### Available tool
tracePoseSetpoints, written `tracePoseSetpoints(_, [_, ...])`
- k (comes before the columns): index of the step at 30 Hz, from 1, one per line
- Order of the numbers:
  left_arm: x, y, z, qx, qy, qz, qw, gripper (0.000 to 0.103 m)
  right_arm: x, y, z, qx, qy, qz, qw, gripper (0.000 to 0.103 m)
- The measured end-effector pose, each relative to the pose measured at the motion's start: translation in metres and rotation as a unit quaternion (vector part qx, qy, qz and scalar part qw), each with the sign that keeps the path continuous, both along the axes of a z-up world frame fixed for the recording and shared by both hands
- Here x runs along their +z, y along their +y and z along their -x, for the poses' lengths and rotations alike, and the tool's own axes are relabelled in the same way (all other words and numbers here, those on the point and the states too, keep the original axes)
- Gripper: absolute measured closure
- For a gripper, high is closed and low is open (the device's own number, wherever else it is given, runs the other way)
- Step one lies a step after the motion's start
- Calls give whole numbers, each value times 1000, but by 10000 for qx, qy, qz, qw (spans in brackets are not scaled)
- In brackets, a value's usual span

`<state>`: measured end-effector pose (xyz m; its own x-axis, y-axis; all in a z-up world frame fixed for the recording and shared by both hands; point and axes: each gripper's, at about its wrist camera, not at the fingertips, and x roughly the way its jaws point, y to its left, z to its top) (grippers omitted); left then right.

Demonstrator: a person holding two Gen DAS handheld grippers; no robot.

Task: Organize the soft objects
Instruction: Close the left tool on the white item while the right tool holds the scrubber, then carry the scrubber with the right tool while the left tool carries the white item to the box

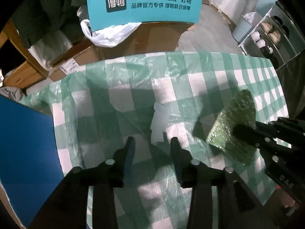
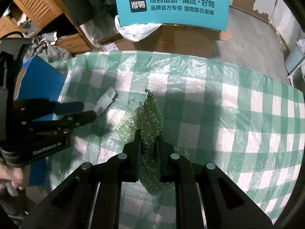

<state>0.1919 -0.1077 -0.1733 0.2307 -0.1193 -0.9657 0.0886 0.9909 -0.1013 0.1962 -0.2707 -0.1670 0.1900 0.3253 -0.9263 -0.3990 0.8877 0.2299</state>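
A glittery green mesh scrubber (image 2: 152, 112) hangs between the fingers of my right gripper (image 2: 148, 139), which is shut on it a little above the green-and-white checked tablecloth (image 2: 228, 105). In the left wrist view the same scrubber (image 1: 234, 122) dangles at the right from the right gripper (image 1: 242, 131). A small white soft piece (image 1: 160, 120) lies on the cloth just beyond the tips of my left gripper (image 1: 152, 143), whose jaws stand apart with nothing between them. From the right wrist, the left gripper (image 2: 85, 111) sits beside that white piece (image 2: 105, 100).
A blue flat board (image 1: 24, 143) lies at the table's left edge. Behind the table stand a cardboard box (image 1: 152, 38), a teal printed box (image 1: 144, 3) and a white plastic bag (image 1: 108, 34). Shelving (image 1: 270, 36) is at the right. A person's hand (image 2: 11, 173) holds the left gripper.
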Motion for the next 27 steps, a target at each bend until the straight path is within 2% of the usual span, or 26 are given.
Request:
tracePoseSetpoints(4, [-3, -8, -5, -78, -42, -106, 9999, 53, 1, -9, 1, -119, 0, -67, 9999, 91])
tracePoseSetpoints(10, [-6, -17, -13, -81, -115, -238, 9996, 52, 3, -21, 0, -290, 49, -147, 9995, 91])
tracePoseSetpoints(16, [-10, -19, -16, -81, -64, -299, 9995, 70, 3, -23, 0, -325, 80, -208, 9992, 91])
tracePoseSetpoints(19, [-12, -17, -17, -36, -62, -305, 9995, 83, 3, -23, 0, -321, 84, -233, 9992, 91])
tracePoseSetpoints(27, [-8, -13, -15, -11, -74, -164, 9998, 89, 7, -23, 1, -309, 49, -252, 9992, 91])
